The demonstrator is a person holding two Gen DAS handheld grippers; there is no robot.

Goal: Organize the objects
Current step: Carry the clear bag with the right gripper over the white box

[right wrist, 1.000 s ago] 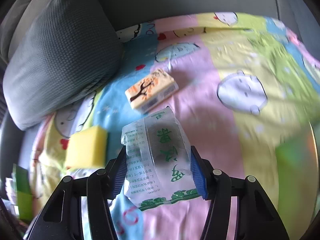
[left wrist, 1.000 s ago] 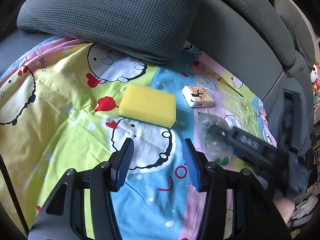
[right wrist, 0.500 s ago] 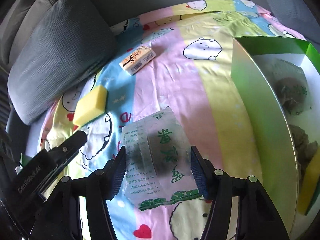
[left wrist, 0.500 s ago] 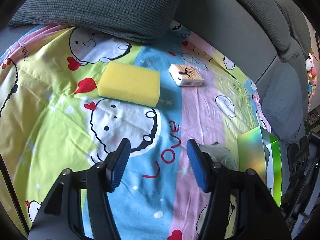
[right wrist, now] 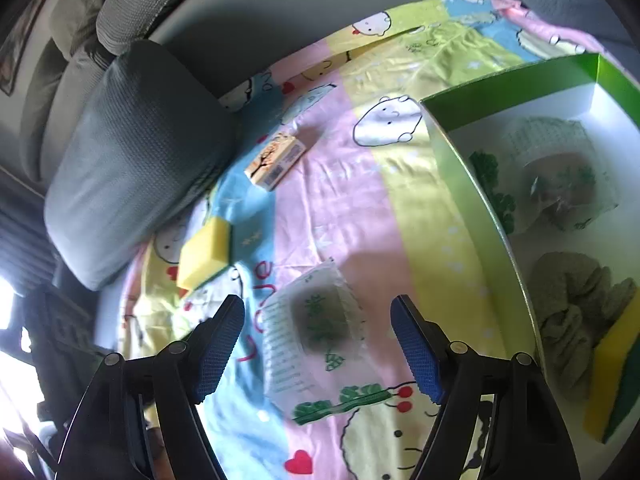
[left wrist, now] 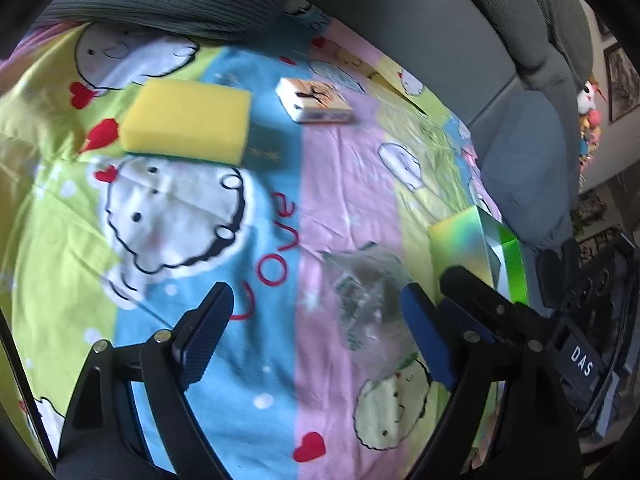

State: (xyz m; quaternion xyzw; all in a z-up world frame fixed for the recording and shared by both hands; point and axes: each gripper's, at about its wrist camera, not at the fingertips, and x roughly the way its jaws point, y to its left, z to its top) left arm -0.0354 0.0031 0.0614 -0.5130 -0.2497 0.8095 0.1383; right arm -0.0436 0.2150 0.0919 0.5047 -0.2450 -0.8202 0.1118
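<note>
Right wrist view: green box [right wrist: 472, 184] holds a packet, cloth and sponge; right gripper [right wrist: 320, 344], just opening, stands apart around a clear packet [right wrist: 316, 332] on the blanket; yellow sponge [right wrist: 204, 256] and small carton [right wrist: 276, 160] remain out.

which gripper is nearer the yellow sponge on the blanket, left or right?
Left, as far as the views show. The left gripper is open with the yellow sponge ahead, up-left. The right gripper, jaws just opened, straddles the clear packet beside the green box.
</note>
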